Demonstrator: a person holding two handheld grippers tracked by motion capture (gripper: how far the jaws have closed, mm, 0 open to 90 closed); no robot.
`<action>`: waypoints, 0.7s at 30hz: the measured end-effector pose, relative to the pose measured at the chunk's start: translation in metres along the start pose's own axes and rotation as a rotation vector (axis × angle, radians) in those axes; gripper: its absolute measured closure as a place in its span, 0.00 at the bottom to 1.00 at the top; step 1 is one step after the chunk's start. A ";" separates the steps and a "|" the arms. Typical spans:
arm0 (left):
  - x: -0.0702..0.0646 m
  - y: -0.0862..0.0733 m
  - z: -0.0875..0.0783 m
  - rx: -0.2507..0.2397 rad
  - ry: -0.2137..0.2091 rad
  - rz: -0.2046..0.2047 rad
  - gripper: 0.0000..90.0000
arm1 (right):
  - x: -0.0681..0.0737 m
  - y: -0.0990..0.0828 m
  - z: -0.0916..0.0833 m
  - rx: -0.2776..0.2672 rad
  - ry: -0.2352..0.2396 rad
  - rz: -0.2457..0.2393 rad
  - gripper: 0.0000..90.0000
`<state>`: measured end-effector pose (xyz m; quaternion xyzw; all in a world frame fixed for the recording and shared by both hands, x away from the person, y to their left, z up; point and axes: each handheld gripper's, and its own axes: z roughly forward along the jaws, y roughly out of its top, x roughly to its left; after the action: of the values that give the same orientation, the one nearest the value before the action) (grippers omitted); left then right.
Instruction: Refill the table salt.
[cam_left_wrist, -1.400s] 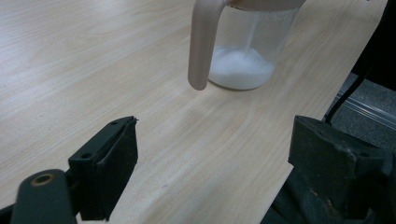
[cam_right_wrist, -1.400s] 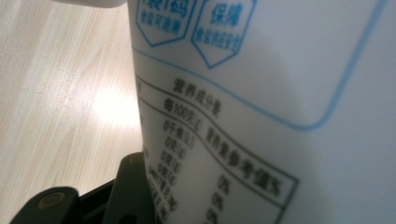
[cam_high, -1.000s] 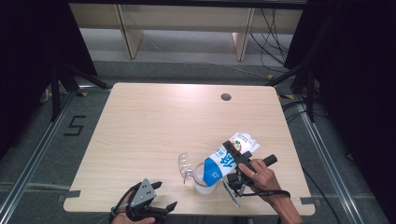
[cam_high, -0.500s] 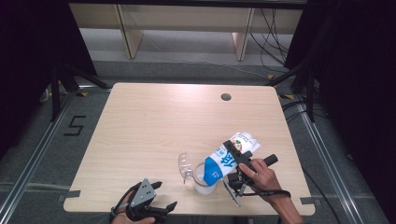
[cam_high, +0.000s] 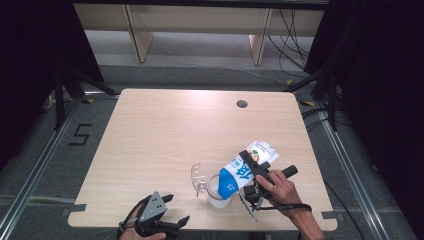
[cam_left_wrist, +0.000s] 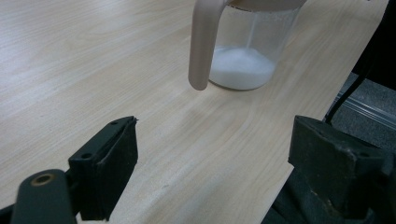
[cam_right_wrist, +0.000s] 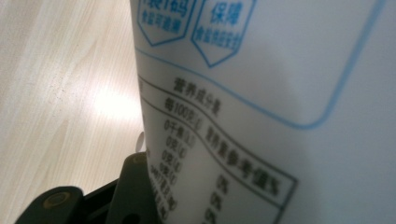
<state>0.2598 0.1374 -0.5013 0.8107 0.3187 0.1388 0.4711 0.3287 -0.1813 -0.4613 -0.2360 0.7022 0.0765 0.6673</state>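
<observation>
Midway: right claw (cam_high: 248, 172) grips white-blue bag (cam_high: 245, 167), tilted mouth-down over clear jug (cam_high: 218, 192) at tabletop (cam_high: 165, 130) five o'clock. White grains (cam_left_wrist: 242, 67) cover only jug bottom; most filling left. Left claw (cam_high: 172, 220) open, empty, idle at seven o'clock.

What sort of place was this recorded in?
Probably a lab or studio recording bay rather than a kitchen: a lone wooden table ringed by dark curtains, loose cables on grey carpet, and a taped 5 floor marker.
</observation>
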 end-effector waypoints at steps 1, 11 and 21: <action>0.000 0.000 0.000 0.000 0.000 0.001 0.17 | 0.000 0.000 0.000 -0.001 0.000 0.003 0.65; 0.000 0.000 0.000 0.001 0.000 0.001 0.17 | 0.001 0.001 0.000 -0.002 0.001 -0.009 0.66; 0.000 0.000 0.000 0.001 0.001 0.000 0.17 | 0.000 0.001 -0.001 0.008 0.000 -0.020 0.67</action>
<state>0.2597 0.1373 -0.5014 0.8110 0.3188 0.1391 0.4705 0.3278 -0.1805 -0.4612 -0.2404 0.7002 0.0672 0.6689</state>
